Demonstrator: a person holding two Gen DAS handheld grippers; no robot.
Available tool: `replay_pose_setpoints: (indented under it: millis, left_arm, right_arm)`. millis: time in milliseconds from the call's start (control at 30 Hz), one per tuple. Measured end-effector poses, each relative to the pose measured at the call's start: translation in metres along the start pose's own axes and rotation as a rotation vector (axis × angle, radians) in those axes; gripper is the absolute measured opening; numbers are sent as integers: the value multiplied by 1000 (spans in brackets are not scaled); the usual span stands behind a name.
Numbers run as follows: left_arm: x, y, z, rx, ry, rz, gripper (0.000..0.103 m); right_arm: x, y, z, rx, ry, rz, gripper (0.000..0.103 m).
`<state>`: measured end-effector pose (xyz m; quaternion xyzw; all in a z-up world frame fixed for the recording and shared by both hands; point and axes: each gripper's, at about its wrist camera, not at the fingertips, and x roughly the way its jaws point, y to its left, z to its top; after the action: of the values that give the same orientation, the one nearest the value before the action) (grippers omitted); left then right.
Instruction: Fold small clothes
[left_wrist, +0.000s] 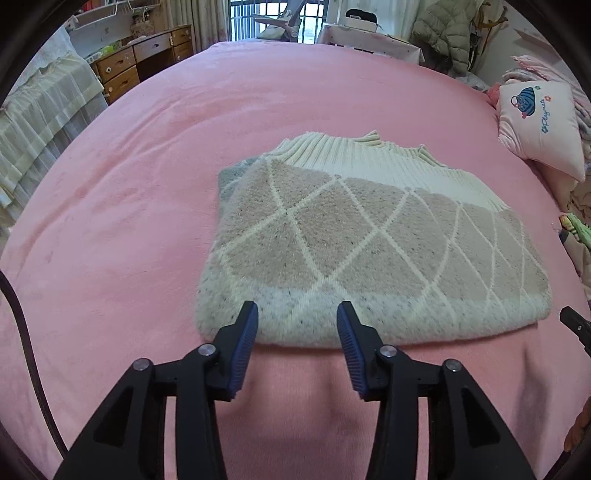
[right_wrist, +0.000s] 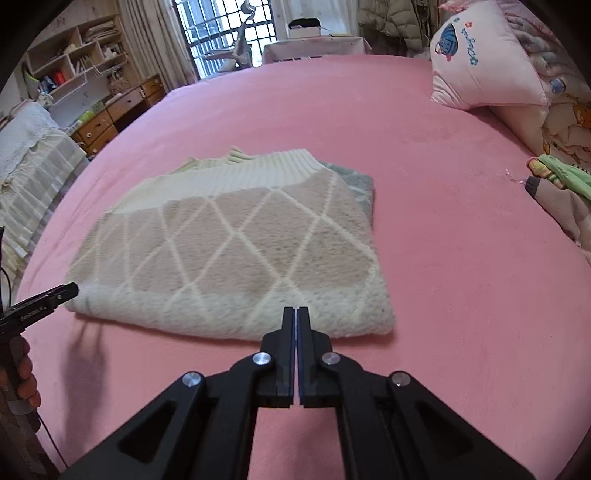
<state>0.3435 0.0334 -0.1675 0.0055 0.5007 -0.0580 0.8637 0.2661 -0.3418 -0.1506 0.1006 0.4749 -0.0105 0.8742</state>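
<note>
Over the near edge of the folded sweater, the left gripper is hanging partly open and empty, the right gripper pinched shut on nothing. That sweater is lying flat on the pink bed. Folding looks finished; next probably means fetching another garment.

Folded sweater on pink bed, left gripper jaws apart

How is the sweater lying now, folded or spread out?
Folded: the sweater lies as a compact layered rectangle on the pink bed, no sleeves showing.
</note>
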Motion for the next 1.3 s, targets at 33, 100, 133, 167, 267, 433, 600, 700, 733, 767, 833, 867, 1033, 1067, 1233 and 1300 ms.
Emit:
replay_pose_setpoints:
  millis: [33, 100, 133, 167, 267, 433, 600, 700, 733, 767, 833, 867, 1033, 1067, 1233, 1300]
  left_arm:
    - [-7, 0, -2, 4, -6, -1, 49]
    - [-20, -1, -5, 10, -17, -6, 50]
    - [-27, -1, -7, 15, -23, -12, 51]
    - [-35, -2, -9, 22, -31, -15, 52]
    - [-54, -1, -15, 22, -43, -34, 59]
    - [-84, 5, -26, 5, -49, -80, 63]
    - [-104, 10, -38, -10, -71, -100, 75]
    - [-103, 12, -46, -28, -81, -105, 76]
    - [-100, 14, -48, -39, -77, -110, 76]
    - [-96, 16, -51, -55, -70, -120, 76]
    - [-83, 20, -55, -91, -47, -140, 76]
    - [-74, 23, -58, -112, -31, -146, 76]
    - [-35, 36, -64, -214, 9, -198, 76]
    - [-25, 41, -66, -247, 21, -221, 76]
    - [17, 64, -69, -400, 73, -296, 76]
    - [32, 73, -69, -455, 82, -317, 75]
  right_arm:
    - [-7, 3, -2, -1, -5, 8, 0]
    - [-21, 8, -5, -4, -18, 30, 0]
    - [-26, 10, -6, -7, -25, 39, 0]
    - [-31, 13, -6, -12, -32, 43, 0]
    - [-46, 23, -8, -40, -45, 46, 0]
    - [-69, 39, -14, -67, -58, 70, 0]
    - [-82, 58, -15, -95, -84, 112, 2]
    - [-79, 72, -16, -103, -95, 133, 2]
    - [-77, 76, -16, -108, -99, 135, 2]
    - [-74, 81, -16, -113, -103, 136, 2]
    - [-64, 91, -16, -123, -111, 135, 2]
    - [-59, 95, -16, -125, -115, 132, 2]
    - [-21, 111, -16, -111, -123, 141, 2]
    - [-13, 114, -16, -106, -123, 138, 2]
    - [26, 125, -11, -94, -123, 129, 2]
    - [37, 128, -9, -109, -129, 119, 2]
